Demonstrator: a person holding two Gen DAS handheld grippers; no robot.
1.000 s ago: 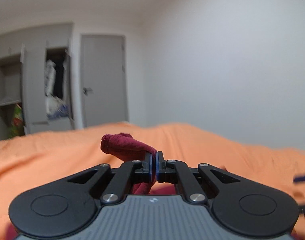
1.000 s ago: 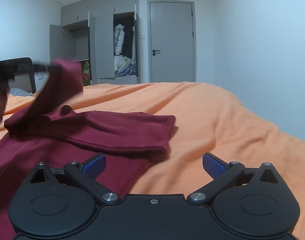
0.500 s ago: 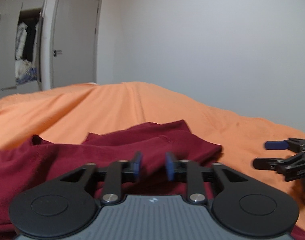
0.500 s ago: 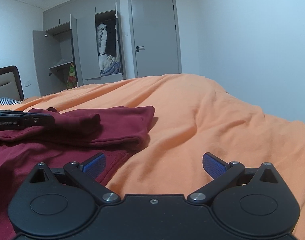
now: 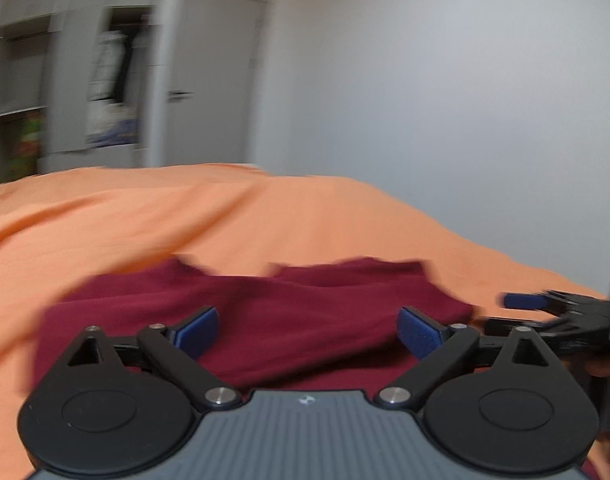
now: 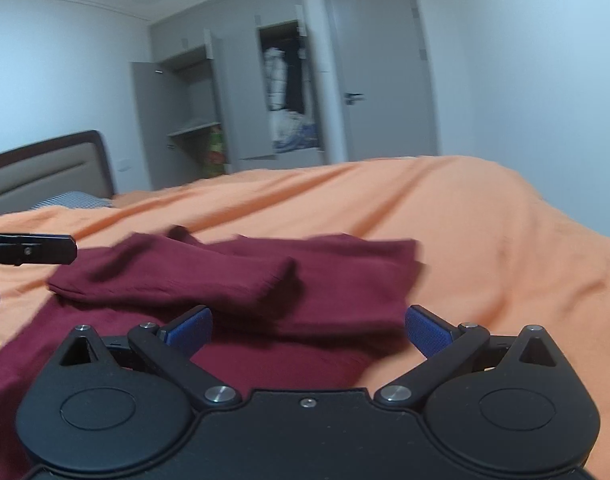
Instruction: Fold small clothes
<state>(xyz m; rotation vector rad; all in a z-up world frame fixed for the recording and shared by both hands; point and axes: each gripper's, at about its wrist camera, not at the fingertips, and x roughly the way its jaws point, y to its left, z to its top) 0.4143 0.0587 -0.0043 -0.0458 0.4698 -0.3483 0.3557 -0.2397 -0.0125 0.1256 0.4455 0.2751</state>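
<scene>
A dark red garment (image 5: 305, 312) lies on the orange bedspread (image 5: 185, 216) with both sleeves folded across its body. My left gripper (image 5: 308, 330) is open just above its near part, nothing between the blue pads. In the right wrist view the same garment (image 6: 265, 276) shows a sleeve laid across its top. My right gripper (image 6: 308, 330) is open over the garment's near right edge, holding nothing. The right gripper (image 5: 553, 308) also shows at the right edge of the left wrist view. The left gripper's finger (image 6: 33, 250) pokes in from the left.
The orange bedspread (image 6: 465, 240) spreads wide to the right and far side of the garment. A headboard (image 6: 45, 172) and pillow stand at far left. An open grey wardrobe (image 6: 241, 100) and a shut door (image 6: 385, 76) line the far wall.
My left gripper carried a sleeve across the garment, let it go and opened wide. The sleeve now lies flat on the garment. My right gripper stayed open and shifted slightly.
</scene>
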